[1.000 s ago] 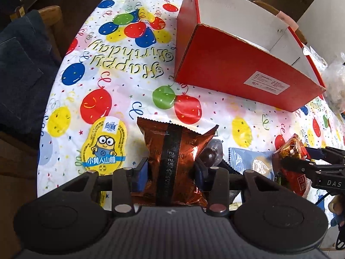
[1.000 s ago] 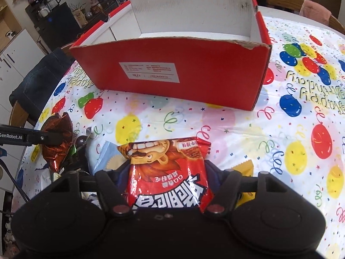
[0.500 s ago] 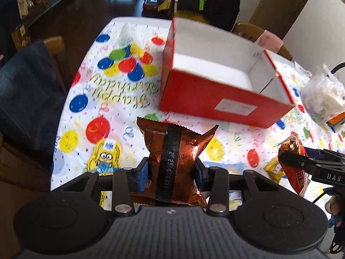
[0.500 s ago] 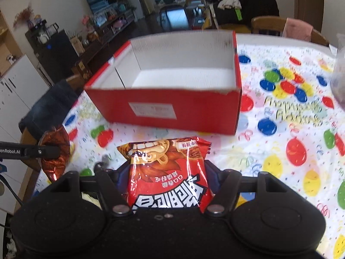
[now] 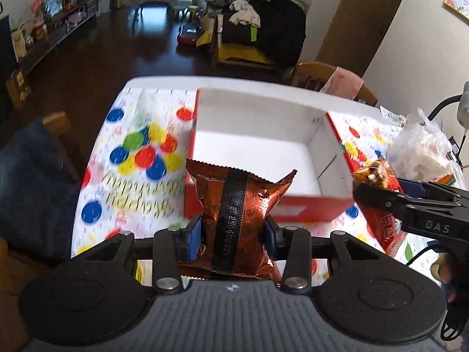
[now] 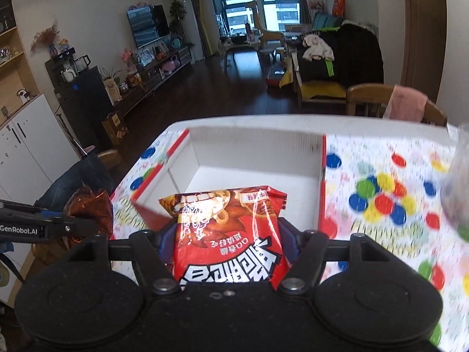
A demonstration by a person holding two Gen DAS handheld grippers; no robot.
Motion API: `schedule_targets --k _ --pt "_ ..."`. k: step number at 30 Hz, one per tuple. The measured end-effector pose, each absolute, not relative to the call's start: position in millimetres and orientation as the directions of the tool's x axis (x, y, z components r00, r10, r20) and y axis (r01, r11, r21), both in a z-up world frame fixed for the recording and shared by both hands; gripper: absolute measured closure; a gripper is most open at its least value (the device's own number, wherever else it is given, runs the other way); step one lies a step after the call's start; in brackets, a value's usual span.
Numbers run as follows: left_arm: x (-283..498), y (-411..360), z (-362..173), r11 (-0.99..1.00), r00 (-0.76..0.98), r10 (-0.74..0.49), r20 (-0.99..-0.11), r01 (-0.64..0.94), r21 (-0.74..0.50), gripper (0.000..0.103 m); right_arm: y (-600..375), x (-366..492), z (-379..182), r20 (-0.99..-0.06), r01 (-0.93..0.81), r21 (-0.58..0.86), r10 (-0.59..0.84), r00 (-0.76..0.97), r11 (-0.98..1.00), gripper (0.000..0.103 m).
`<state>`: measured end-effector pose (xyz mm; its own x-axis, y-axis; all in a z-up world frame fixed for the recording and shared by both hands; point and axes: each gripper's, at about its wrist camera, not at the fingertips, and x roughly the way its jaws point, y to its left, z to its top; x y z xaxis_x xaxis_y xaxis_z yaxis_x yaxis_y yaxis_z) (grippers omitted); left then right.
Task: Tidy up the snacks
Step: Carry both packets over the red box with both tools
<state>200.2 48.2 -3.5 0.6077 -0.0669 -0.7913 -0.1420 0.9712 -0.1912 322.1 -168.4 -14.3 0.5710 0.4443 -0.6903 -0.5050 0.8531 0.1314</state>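
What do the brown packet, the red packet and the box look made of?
Brown packet: looks like metallic foil film, glossy, creased, with a crimped top edge.
Red packet: probably printed plastic film, shiny with white glare streaks.
Box: looks like cardboard, red outside, matte white inside, with folded flaps at the corners.

We see the red box (image 5: pixel 263 158) open-topped, its white floor bare, so room lies inside. Its walls rim that space. A plastic bag (image 5: pixel 422 152) crowds the table's (image 6: pixel 381 158) right side; chairs (image 6: pixel 369 99) stand behind.
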Motion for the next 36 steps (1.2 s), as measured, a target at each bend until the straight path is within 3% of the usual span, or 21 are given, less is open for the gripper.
schedule_targets --k 9,36 --pt "265 45 0 0.967 0.585 -0.060 -0.809 -0.168 -0.193 0.062 -150 375 -23 -0.714 -0.505 0.080 0.403 0.573 0.860 0.035" --pt "414 25 -92 0.974 0.265 0.117 -0.957 -0.219 0.058 0.062 -81 473 -120 -0.877 -0.644 -0.075 0.257 0.407 0.762 0.035"
